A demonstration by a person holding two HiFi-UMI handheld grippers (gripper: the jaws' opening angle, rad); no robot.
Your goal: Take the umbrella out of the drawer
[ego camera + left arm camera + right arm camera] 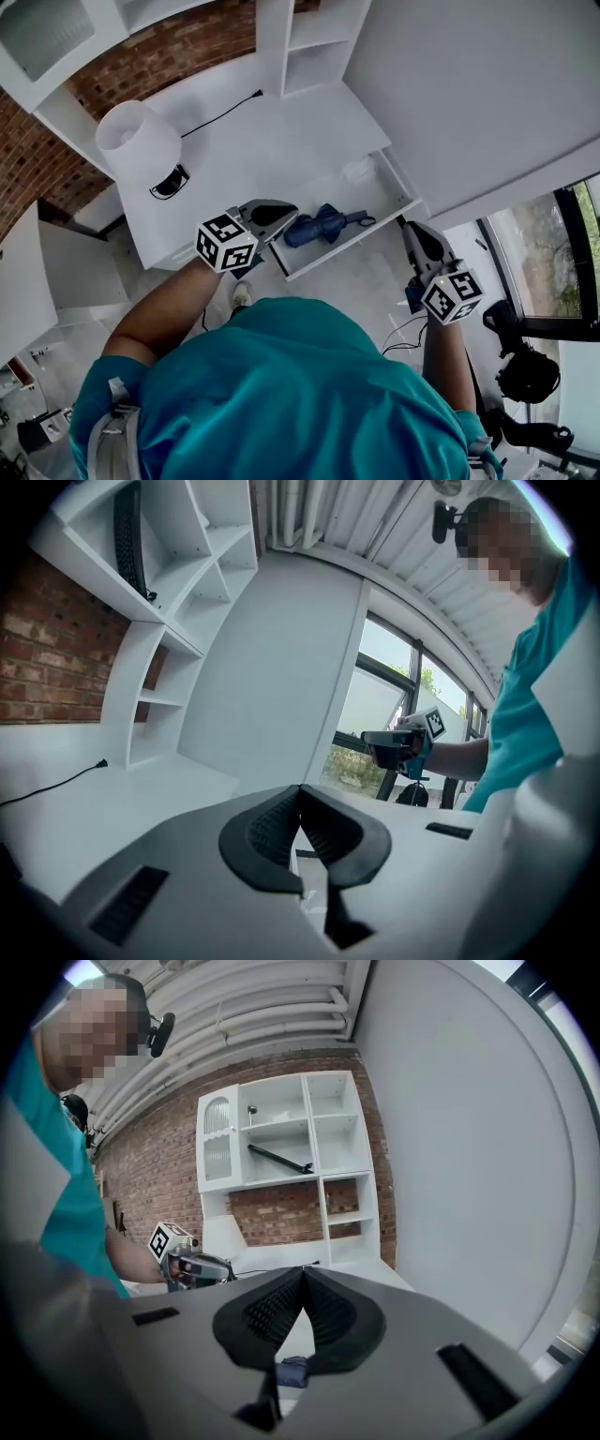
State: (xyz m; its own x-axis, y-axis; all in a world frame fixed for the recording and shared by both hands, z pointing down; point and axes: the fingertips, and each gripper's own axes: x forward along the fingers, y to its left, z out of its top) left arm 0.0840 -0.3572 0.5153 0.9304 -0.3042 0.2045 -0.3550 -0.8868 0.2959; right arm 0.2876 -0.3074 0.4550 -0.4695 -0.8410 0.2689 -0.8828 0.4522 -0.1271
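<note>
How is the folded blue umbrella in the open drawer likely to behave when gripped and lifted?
The umbrella looks loosely bunched, so its fabric probably squashes under a grip, though a stiff shaft inside should stop drooping. Being compact, it is likely light. Its loop may dangle and snag the drawer front.

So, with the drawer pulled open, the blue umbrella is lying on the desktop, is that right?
Not quite: the blue umbrella lies inside the open drawer, not on the desktop. The head view shows this.
</note>
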